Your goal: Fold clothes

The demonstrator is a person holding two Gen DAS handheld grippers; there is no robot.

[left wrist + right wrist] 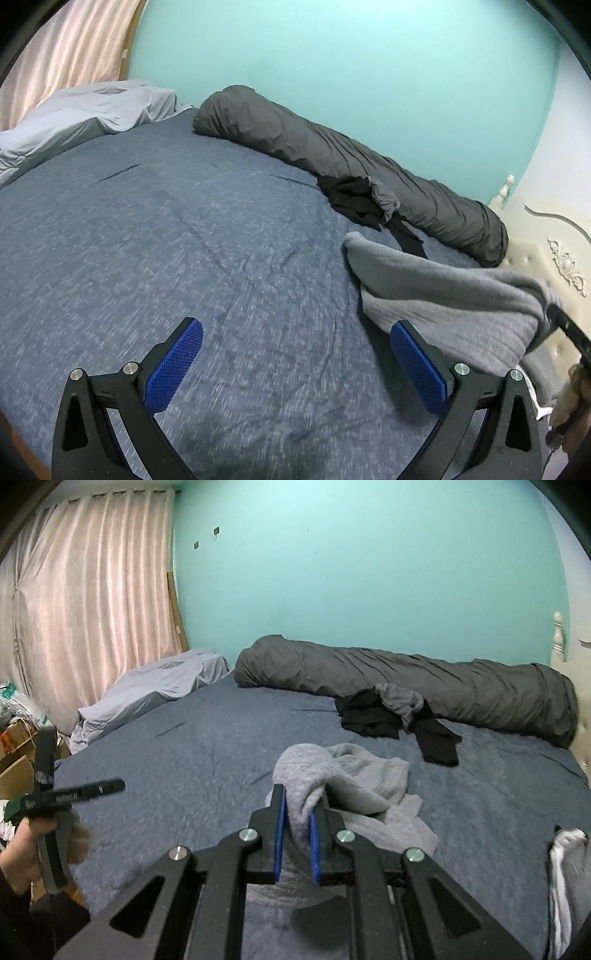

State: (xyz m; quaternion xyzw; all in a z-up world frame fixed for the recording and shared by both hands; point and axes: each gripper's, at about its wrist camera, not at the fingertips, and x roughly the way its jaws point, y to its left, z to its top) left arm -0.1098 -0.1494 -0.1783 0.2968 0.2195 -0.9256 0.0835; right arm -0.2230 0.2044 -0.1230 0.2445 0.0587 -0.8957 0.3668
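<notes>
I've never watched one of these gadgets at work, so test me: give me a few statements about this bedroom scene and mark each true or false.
1. The right gripper is clamped on the grey fleece garment. True.
2. The left gripper holds a black sock. False: its fingers are spread wide with nothing between them.
3. A black garment lies beside the dark grey rolled duvet. True.
4. The wall behind the bed is yellow. False: it is turquoise.
5. The curtain is pink. True.

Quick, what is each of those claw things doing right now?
Left gripper: open, holding nothing, above the blue bedsheet.
Right gripper: closed on a fold of the grey fleece garment.
</notes>
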